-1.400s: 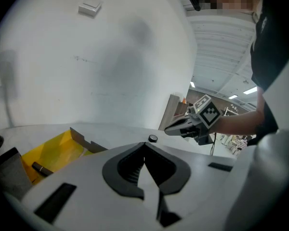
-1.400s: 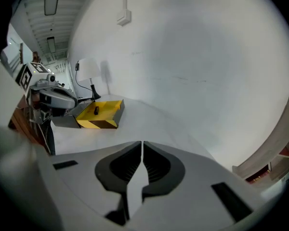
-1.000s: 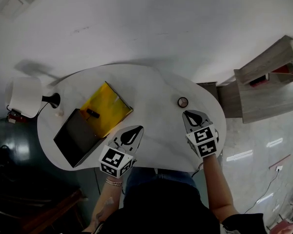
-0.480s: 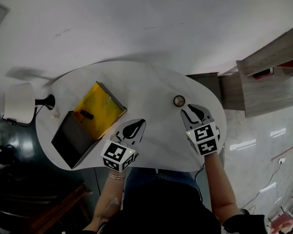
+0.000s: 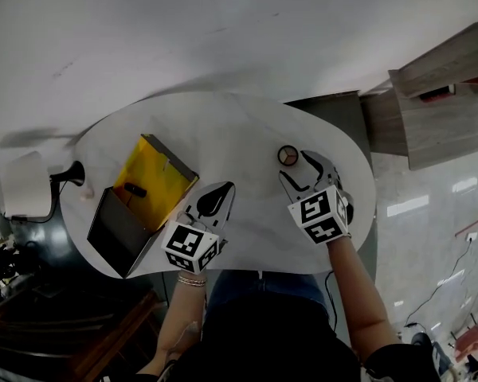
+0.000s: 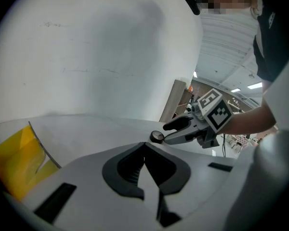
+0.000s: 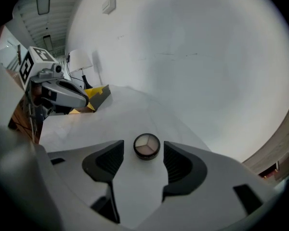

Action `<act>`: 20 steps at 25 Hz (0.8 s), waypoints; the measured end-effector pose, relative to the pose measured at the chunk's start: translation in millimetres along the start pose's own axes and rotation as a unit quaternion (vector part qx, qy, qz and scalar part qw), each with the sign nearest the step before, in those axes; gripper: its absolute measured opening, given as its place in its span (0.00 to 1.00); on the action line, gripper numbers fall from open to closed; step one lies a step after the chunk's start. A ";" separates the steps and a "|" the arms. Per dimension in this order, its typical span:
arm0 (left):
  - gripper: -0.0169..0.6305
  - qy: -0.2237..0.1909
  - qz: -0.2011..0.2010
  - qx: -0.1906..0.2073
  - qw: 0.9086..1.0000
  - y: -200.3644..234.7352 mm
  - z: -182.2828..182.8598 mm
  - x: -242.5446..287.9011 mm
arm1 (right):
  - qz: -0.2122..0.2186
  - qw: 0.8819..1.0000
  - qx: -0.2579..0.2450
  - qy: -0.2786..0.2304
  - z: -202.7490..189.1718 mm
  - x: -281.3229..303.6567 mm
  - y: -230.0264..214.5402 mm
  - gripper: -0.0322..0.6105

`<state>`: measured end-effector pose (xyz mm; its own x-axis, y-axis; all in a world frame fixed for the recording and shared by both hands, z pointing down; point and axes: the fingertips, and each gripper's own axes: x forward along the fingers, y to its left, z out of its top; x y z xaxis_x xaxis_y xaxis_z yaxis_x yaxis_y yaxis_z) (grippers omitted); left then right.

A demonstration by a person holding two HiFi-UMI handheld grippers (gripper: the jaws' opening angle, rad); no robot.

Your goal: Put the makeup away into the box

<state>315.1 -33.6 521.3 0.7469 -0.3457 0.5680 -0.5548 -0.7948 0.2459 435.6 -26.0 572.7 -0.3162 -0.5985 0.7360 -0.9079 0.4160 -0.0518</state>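
One item (image 5: 133,190) lies in the box (image 5: 166,172); your right gripper (image 5: 300,171) has just spread around the untouched compact (image 7: 147,146); your left gripper (image 6: 144,165) is closed, empty

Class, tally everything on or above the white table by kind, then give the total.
Boxes: 1 (open box, yellow inside)
Makeup pieces: 2 (round compact, small dark piece lying in that box)
Lamps: 1 (white-shaded lamp)
Tools: 2 (left tool, right tool)
Total: 6
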 end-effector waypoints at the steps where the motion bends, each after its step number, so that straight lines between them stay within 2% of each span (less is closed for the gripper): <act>1: 0.05 0.001 -0.001 -0.001 1.000 -0.6 0.4 1.5 | -0.001 1.000 -0.002 0.003 -1.0 3.3 -0.6 0.45; 12: 0.05 0.014 -0.013 -0.008 1.000 -6.8 -7.0 6.7 | -0.015 0.999 -0.012 0.029 -7.9 27.1 -4.5 0.46; 14: 0.05 0.015 -0.017 -0.007 1.000 -8.4 -8.3 5.6 | -0.014 0.999 -0.014 0.026 -7.3 26.1 -3.5 0.40; 20: 0.05 0.011 -0.023 0.002 1.000 -10.6 -5.3 -2.6 | -0.018 1.000 -0.014 0.019 -2.6 12.3 0.7 0.40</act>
<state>317.1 -21.6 521.4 0.7633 -0.2978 0.5733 -0.5183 -0.8120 0.2683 431.8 -31.3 583.5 -0.2730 -0.5876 0.7617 -0.9104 0.4136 -0.0073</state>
